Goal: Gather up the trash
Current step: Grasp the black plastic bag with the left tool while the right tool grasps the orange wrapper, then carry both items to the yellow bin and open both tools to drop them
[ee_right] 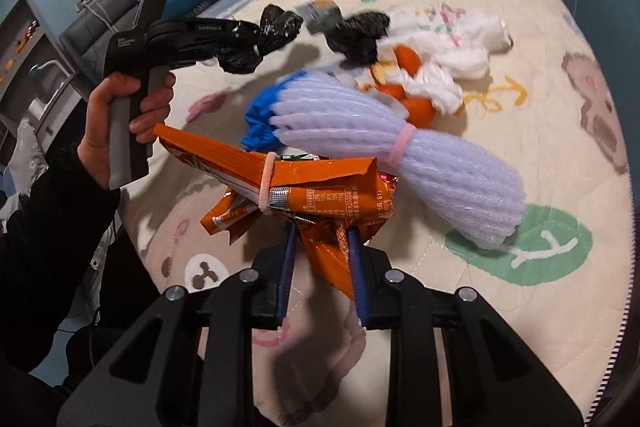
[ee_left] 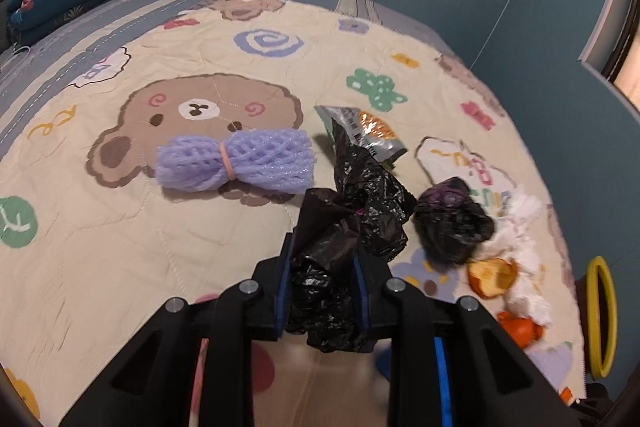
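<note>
A cartoon-bear quilt (ee_left: 120, 227) covers the bed, and most of the litter lies loose on it. By my reading the collecting has only started: two pieces are in hand, the rest waits. A purple foam net (ee_left: 234, 161) tied with a band rests on the bear's face; a second pale foam net (ee_right: 400, 147) lies beside the white tissue wads (ee_right: 448, 67) and orange peel (ee_left: 492, 277). A foil wrapper (ee_left: 368, 131) and a dark bundle (ee_left: 452, 223) sit near them. The left gripper (ee_left: 320, 267) is clamped on a crumpled black bag (ee_left: 352, 219); the right gripper (ee_right: 320, 243) pinches an orange snack packet (ee_right: 312, 187). No bin is visible
</note>
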`<state>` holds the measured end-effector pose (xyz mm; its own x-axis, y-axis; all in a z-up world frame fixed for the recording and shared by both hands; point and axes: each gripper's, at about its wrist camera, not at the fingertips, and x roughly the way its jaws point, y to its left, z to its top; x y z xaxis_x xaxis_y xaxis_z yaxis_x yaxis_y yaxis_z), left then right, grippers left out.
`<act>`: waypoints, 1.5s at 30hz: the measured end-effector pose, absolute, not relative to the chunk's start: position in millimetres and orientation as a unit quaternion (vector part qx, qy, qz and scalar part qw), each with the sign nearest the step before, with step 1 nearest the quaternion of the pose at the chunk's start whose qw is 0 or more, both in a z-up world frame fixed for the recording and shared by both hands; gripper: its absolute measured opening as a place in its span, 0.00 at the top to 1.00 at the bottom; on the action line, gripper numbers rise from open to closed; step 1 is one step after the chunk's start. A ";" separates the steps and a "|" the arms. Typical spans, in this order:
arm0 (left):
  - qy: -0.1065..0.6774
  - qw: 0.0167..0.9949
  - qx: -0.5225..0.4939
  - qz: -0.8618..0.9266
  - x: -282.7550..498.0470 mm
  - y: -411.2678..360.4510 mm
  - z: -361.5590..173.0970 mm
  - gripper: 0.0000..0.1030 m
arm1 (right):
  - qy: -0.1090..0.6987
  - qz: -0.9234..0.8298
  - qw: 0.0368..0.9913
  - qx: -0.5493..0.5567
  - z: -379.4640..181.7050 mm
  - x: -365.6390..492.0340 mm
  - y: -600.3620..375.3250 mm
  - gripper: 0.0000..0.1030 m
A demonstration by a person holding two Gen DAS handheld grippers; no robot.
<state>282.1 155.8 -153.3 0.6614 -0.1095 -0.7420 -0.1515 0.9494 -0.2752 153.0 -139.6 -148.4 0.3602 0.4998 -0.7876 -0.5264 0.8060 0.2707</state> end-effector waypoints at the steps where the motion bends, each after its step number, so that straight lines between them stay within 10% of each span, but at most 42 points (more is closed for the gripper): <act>1: 0.407 0.899 -0.161 0.009 276.3 157.5 -149.0 0.77 | 0.462 0.315 0.829 -0.015 -143.1 150.0 -139.5 0.79; 45: 0.319 0.925 -0.080 -0.190 205.9 -37.1 -19.1 0.77 | 0.264 0.097 0.954 0.101 4.4 89.7 -353.6 0.83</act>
<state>205.9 -37.1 -19.1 0.7252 -0.4020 -0.5591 0.2998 0.9152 -0.2692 89.7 -353.6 4.4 0.8423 0.2382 -0.4835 -0.1316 0.9608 0.2442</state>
